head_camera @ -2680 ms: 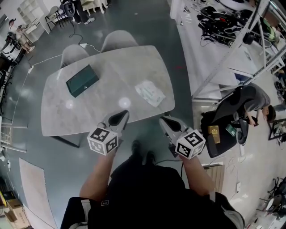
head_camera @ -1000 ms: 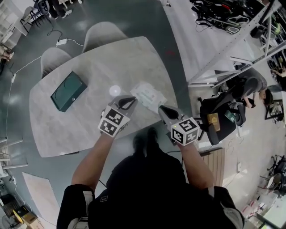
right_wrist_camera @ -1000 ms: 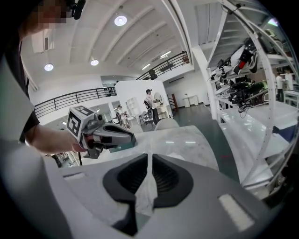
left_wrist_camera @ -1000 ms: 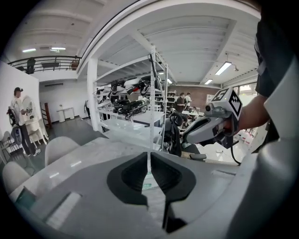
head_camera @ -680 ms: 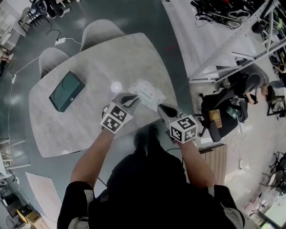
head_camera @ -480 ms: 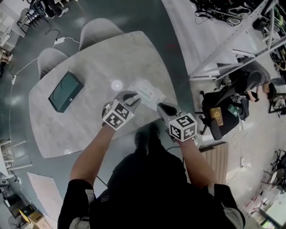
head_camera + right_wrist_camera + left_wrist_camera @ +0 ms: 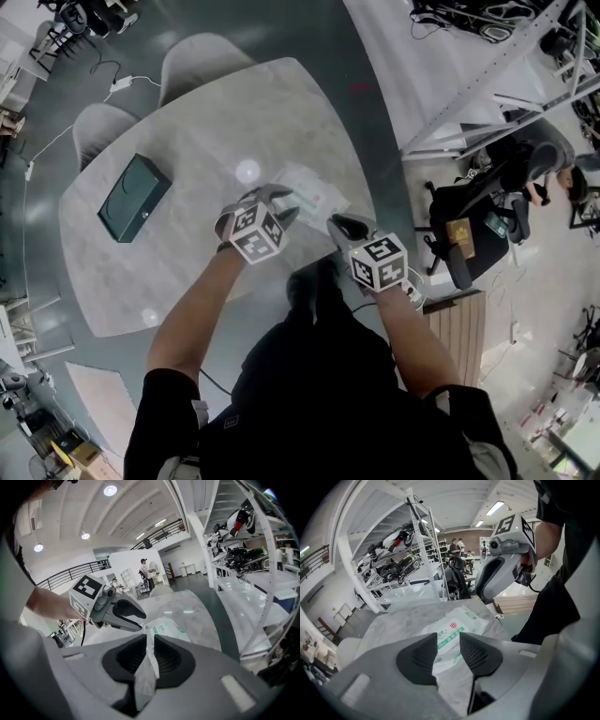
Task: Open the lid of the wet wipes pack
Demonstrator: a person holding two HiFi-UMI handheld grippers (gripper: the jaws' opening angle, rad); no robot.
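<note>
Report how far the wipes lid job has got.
Done: both claws are at the wet wipes pack. In hand: the left claw is opening, pack in line beyond its jaws, not gripped; the right claw is opening too, nothing held. Left: the opening itself; the pack lies flat on the table, apparently shut.

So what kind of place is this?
Probably a workshop or lab: tall white metal racks loaded with machines, a black office chair, and a pale marble-look table on glossy grey floor.
</note>
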